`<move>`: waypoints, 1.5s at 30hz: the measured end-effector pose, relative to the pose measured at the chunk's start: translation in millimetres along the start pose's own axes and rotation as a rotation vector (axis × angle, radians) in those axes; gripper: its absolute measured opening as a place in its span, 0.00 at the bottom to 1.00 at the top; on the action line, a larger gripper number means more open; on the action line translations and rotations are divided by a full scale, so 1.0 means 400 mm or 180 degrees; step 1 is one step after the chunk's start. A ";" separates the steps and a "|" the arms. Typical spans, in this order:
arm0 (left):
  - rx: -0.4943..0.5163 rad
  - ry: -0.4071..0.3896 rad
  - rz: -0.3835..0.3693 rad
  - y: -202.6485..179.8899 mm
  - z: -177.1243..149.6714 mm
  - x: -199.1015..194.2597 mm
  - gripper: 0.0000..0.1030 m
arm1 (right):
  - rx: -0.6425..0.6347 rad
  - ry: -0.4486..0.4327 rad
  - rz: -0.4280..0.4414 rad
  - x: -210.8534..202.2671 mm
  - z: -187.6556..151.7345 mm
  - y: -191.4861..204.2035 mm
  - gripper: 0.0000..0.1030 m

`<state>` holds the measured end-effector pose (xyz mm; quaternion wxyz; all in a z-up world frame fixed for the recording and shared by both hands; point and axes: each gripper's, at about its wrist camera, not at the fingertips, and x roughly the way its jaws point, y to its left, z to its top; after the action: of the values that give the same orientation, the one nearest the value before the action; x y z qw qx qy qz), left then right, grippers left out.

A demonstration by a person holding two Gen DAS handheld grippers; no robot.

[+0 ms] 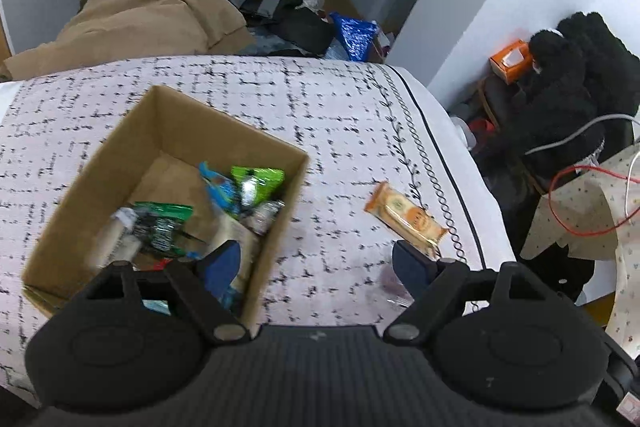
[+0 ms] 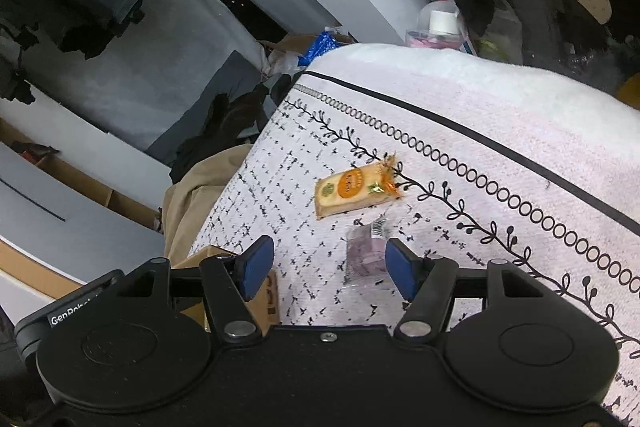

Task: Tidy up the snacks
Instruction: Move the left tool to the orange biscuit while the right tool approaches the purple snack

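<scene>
A cardboard box (image 1: 72,211) stands on the patterned cloth and holds several snack packets, green (image 1: 256,183) and blue among them. An orange biscuit packet (image 1: 404,217) lies on the cloth to its right; it also shows in the right wrist view (image 2: 348,193). A small clear packet with purple contents (image 2: 366,255) lies near it, partly seen in the left view (image 1: 394,285). My left gripper (image 1: 316,267) is open and empty above the box's right wall. My right gripper (image 2: 326,267) is open and empty, its right finger close beside the purple packet.
The cloth-covered table (image 1: 340,115) ends at a black-lined border on the right. Beyond it are dark clothes (image 1: 568,99), an orange tissue box (image 1: 510,61) and red cable (image 1: 580,211). Beige bedding (image 1: 140,15) lies behind the table. A box corner (image 2: 268,295) shows under the right gripper.
</scene>
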<state>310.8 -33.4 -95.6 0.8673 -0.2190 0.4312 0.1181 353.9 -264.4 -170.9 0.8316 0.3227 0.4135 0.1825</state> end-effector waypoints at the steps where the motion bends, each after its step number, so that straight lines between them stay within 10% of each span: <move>1: 0.0012 0.0013 -0.0013 -0.008 -0.002 0.005 0.80 | 0.0003 0.0010 -0.0006 0.003 -0.001 -0.004 0.60; 27: 0.0078 0.0370 -0.0061 -0.130 0.027 0.195 0.80 | -0.0149 0.0211 -0.0163 0.150 -0.018 -0.041 0.53; 35: 0.0027 0.0461 -0.0087 -0.134 0.067 0.272 0.80 | -0.0235 0.0277 -0.0241 0.210 -0.011 -0.048 0.30; 45: 0.0009 0.0612 -0.0209 -0.167 0.083 0.371 0.80 | -0.0086 0.0147 -0.0319 0.204 0.015 -0.074 0.27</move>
<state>449.2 -73.4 -178.0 0.8256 -0.2420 0.5053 0.0674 408.2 -241.7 -235.3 0.8342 0.2860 0.4458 0.1535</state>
